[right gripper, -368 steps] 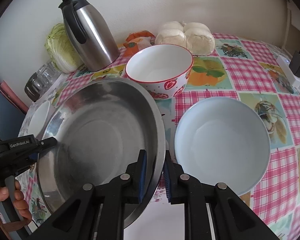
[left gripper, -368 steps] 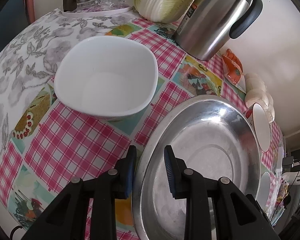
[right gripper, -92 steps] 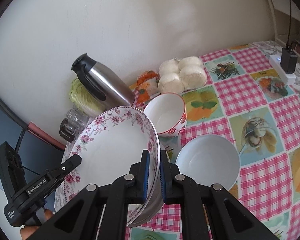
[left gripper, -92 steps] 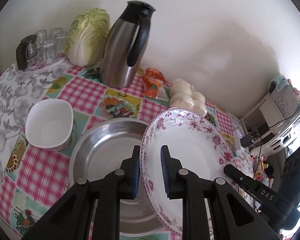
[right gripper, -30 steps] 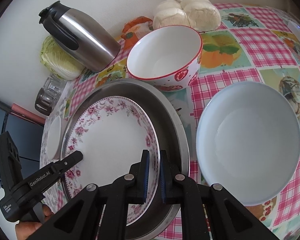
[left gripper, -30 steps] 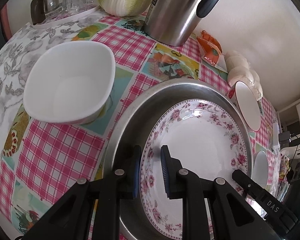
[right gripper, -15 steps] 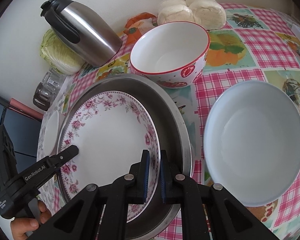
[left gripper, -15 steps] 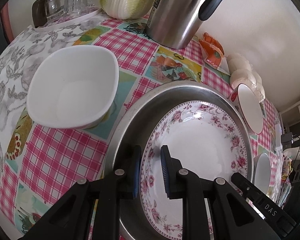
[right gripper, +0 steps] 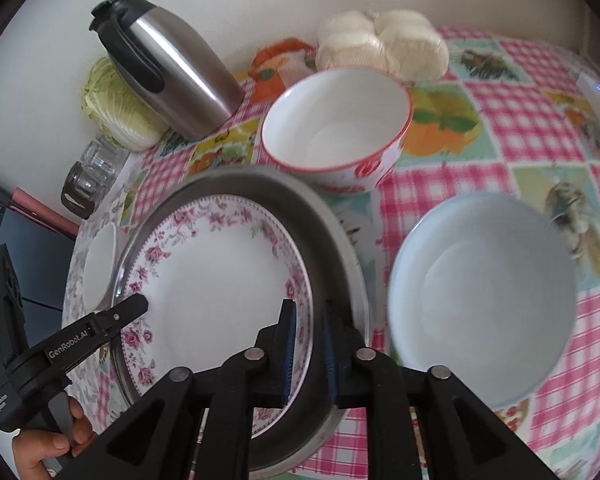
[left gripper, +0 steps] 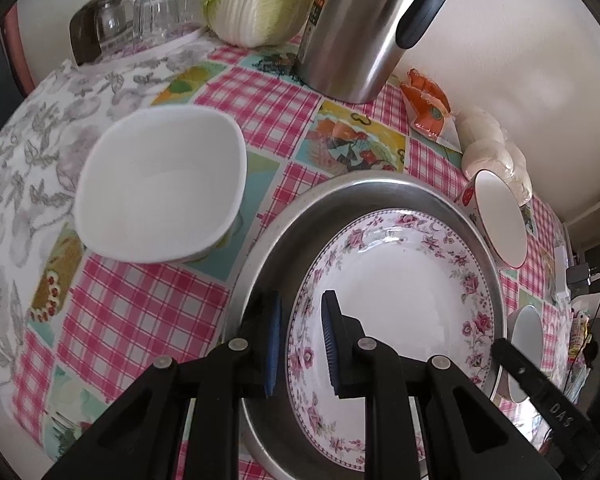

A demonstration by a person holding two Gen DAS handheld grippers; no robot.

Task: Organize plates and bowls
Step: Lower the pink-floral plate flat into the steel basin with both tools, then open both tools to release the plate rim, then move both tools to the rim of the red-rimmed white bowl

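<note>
Floral plate (right gripper: 216, 280), white with a pink rose rim, lies inside the steel pan (right gripper: 332, 240). Left gripper (left gripper: 300, 340) straddles its near rim, jaws narrow with a visible gap; right gripper (right gripper: 308, 344) jaws are opening, the rim between them. Square bowl (left gripper: 160, 188) sits left, red-rimmed bowl (right gripper: 336, 128) and pale bowl (right gripper: 484, 292) close right.

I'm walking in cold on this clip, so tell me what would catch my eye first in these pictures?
First, the flowered plate lying inside the big steel basin in the middle of the checked tablecloth, with both grippers at the plate's opposite rims; the right gripper is opening. Next, the steel jug at the wall, and the pale blue bowl to the right of the basin.
</note>
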